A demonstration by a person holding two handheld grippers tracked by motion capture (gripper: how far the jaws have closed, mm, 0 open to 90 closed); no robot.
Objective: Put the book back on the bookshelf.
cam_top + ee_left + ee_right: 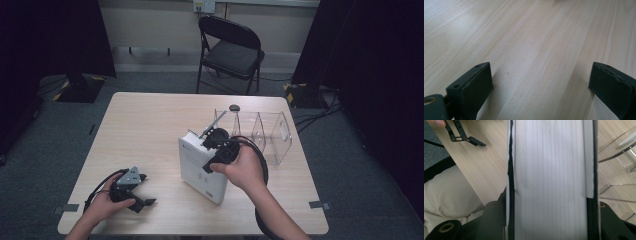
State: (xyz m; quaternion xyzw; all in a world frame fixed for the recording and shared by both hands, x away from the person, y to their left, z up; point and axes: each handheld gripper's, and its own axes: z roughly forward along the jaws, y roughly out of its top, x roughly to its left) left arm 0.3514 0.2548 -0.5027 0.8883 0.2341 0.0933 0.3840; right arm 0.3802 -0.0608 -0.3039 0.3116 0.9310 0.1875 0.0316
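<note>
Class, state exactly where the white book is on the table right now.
In the high view the white book stands upright right of the table's centre, clamped from above by the right gripper, just in front of the clear acrylic divider rack.

The white book (202, 167) stands upright on its edge on the light wooden table (150, 130), just right of the centre, its top edge running from about ten o'clock to four o'clock. Its pale page block (550, 180) shows fine lines between thin white covers. It stands just beside the clear plastic divider rack (270, 132), which lies at its two o'clock.
</note>
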